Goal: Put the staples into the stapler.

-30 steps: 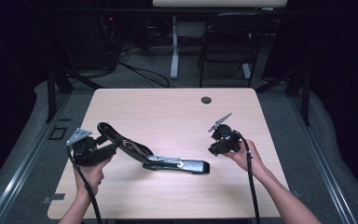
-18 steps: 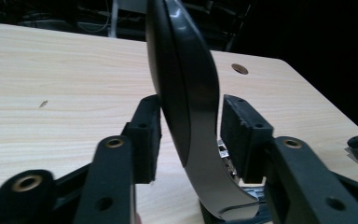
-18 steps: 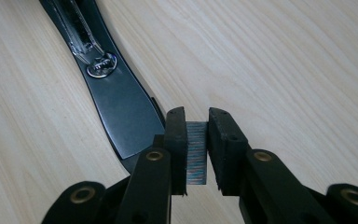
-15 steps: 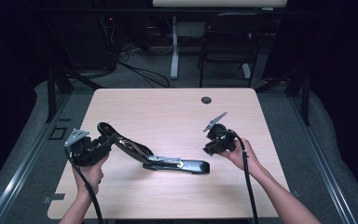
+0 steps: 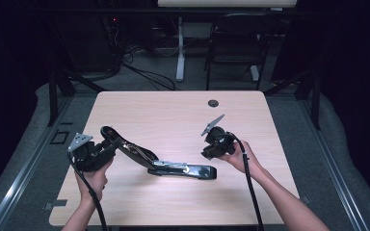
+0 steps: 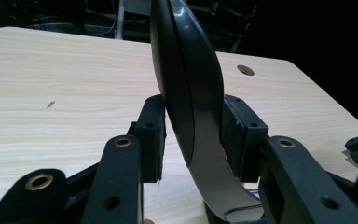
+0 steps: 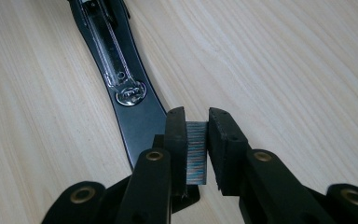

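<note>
Room's pretty dark past the table point(image 5: 125, 110); light wood top, rounded corners, a small round cable hole point(image 5: 213, 103) near the far edge; light falls on it from above and everything around fades to black. Grey carpet point(image 5: 289, 115) under it, with metal rails point(image 5: 24, 168) running along the floor on both sides; a white post point(image 5: 180, 53) stands behind, foot on the floor; a black chair point(image 5: 233, 53) sits right of it; loose cables point(image 5: 144, 72) snake across the floor back there; a pale strip point(image 5: 226, 3) shows at the very top, can't tell what it is.
</note>
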